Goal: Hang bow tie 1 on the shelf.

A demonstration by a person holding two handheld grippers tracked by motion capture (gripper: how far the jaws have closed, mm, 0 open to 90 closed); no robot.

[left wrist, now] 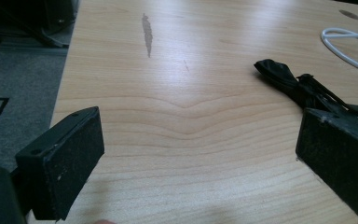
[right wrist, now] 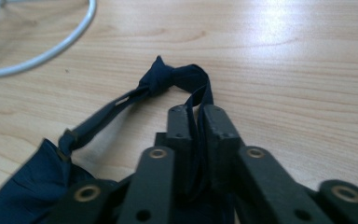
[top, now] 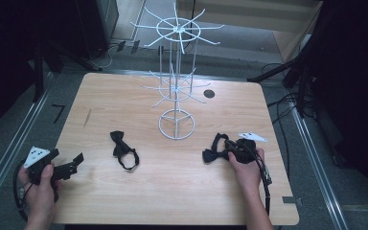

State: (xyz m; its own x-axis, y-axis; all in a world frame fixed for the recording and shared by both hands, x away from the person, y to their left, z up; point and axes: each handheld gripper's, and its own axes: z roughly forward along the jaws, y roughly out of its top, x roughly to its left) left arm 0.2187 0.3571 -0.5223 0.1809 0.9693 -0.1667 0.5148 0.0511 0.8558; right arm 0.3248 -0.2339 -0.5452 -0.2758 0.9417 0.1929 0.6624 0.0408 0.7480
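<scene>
Wooden table: right tongs clamp bow tie strap; left tongs rest apart.

The white wire stand rises at the middle of the tabletop, toward the far edge, its arms spreading overhead. One bow tie lies left of its ring base, another right of it. The near edge between both hands and the far left corner lie open.
</scene>
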